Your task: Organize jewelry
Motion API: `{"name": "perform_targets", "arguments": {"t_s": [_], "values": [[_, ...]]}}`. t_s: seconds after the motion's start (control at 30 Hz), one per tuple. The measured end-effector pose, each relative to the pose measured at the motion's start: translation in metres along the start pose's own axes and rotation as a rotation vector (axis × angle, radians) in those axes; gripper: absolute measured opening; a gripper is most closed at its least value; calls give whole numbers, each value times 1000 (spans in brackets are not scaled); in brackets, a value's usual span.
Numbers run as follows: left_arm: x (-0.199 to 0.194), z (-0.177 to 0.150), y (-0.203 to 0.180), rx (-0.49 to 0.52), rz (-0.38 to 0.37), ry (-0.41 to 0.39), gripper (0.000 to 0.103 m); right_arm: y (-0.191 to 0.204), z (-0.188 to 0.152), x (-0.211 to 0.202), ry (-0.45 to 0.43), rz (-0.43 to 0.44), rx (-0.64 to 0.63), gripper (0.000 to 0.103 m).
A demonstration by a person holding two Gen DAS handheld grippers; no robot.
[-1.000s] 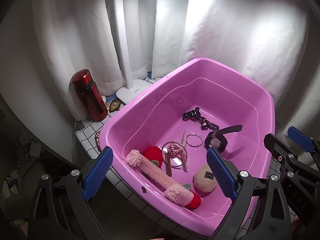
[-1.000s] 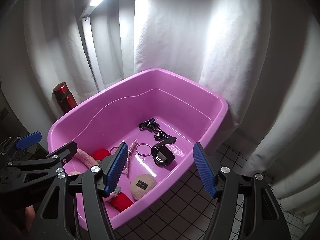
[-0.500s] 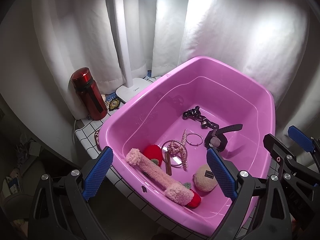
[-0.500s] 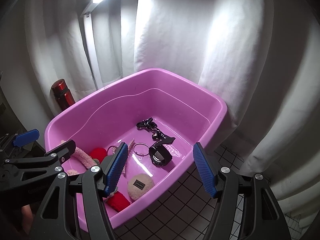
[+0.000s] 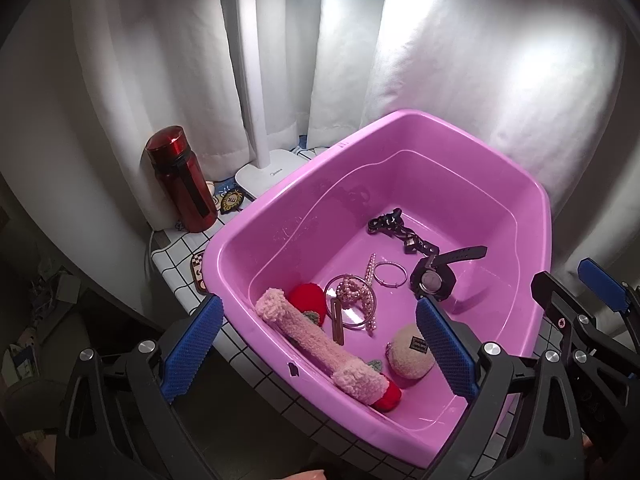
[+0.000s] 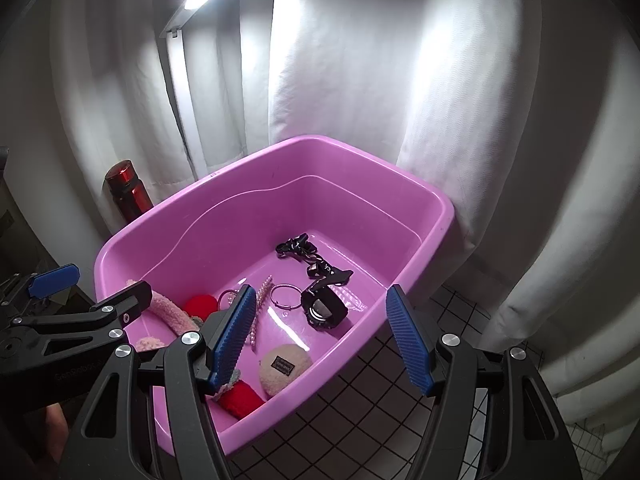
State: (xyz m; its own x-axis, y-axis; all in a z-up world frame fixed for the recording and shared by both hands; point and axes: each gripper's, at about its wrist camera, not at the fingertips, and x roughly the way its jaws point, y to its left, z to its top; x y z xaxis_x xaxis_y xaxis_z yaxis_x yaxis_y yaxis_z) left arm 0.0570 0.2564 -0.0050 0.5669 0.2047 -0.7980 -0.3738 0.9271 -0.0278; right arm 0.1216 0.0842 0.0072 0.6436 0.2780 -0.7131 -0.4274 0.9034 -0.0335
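Observation:
A pink plastic tub (image 5: 280, 196) (image 6: 360, 148) stands on a tiled table. In it lie a black watch (image 5: 434, 280) (image 6: 324, 310), a black chain (image 5: 394, 228) (image 6: 298, 246), a thin ring bangle (image 5: 389, 275) (image 6: 286, 296), a pearl strand with bangles (image 5: 354, 300), a pink plush stick (image 5: 316, 340), red plush pieces (image 5: 306, 298) and a beige round puff (image 5: 410, 358) (image 6: 284, 368). My left gripper (image 5: 318, 354) is open and empty above the tub's near rim. My right gripper (image 6: 320, 340) is open and empty above the tub's near right corner.
A red bottle (image 5: 182, 180) (image 6: 128, 192) stands left of the tub against the white curtain. A white lamp base (image 5: 268, 170) and small patches (image 5: 232, 200) lie behind the tub. The tiled table (image 6: 400, 408) extends to the right.
Both grippers have shifted only slightly; the right view has drifted a little to the right. Nothing in the tub moved.

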Motion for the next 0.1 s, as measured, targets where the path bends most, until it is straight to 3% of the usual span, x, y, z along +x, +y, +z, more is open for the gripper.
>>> {"name": "perform_targets", "arguments": {"t_s": [0.1], "values": [[-2,0,1,-1,4,-7,95,-1,-1,-2,-2,0,3,65]]}}
